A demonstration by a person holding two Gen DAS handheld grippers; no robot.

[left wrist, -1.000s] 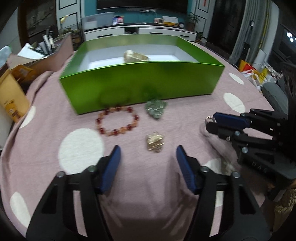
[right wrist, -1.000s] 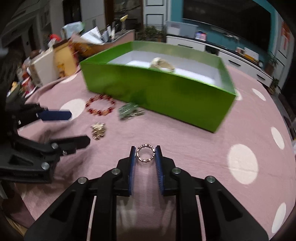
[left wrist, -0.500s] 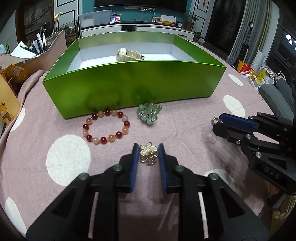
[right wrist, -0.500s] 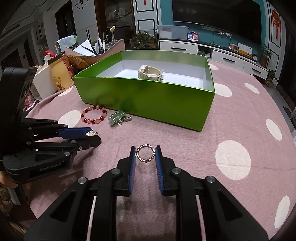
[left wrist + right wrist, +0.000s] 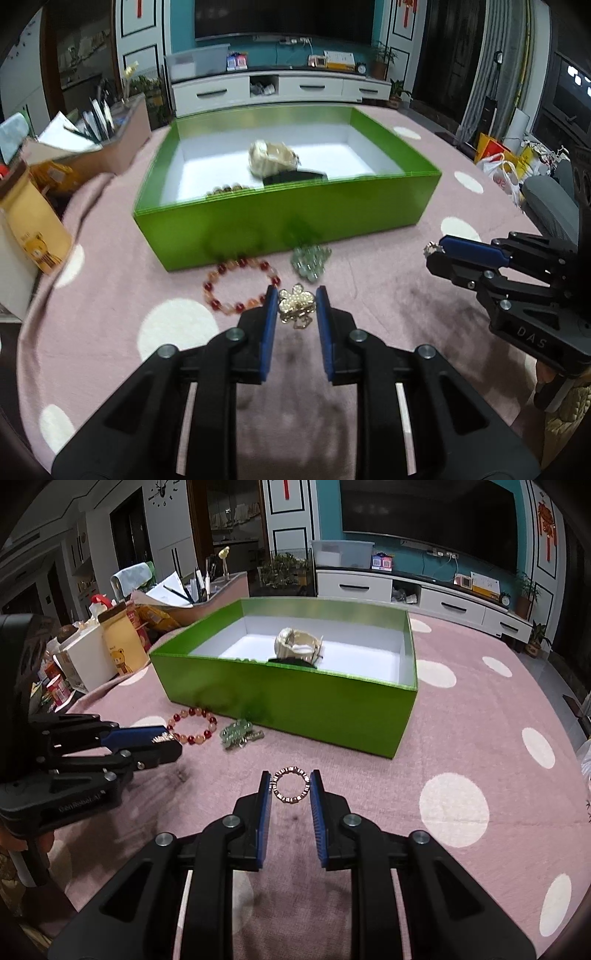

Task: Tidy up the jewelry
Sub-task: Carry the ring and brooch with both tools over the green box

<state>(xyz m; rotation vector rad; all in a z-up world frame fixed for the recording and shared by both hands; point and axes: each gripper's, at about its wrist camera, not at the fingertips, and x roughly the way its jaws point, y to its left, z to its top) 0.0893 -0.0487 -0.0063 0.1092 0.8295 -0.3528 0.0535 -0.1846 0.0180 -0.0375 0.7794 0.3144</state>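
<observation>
Left wrist view: left gripper [image 5: 294,308] is clamped on a gold-and-pearl brooch [image 5: 295,307], blue pads pressing both sides, brooch held off the pink dotted cloth [image 5: 369,280]. Brooch's longer side runs along the fingers, pearl cluster toward the green box [image 5: 280,218]. Just ahead on the cloth: red bead bracelet [image 5: 238,284] lying flat, to the left, and a pale green bead bunch [image 5: 310,260], both just in front of the box's near wall. That wall stands btwn the gripper and the box's white inside, where a cream watch [image 5: 271,160] sits w/ a dark item beside it; blurred. Right gripper [image 5: 434,254] shows at right edge, something shiny at its tips.

Right wrist view: right gripper [image 5: 290,786] holds a thin stone-set ring [image 5: 290,785] edge-to-edge btwn its pads, narrow gap; ring's opening faces the camera. It hangs above the cloth, near the box's front wall, which lies btwn it and the watch. Left gripper at left, close to the bracelet.
</observation>
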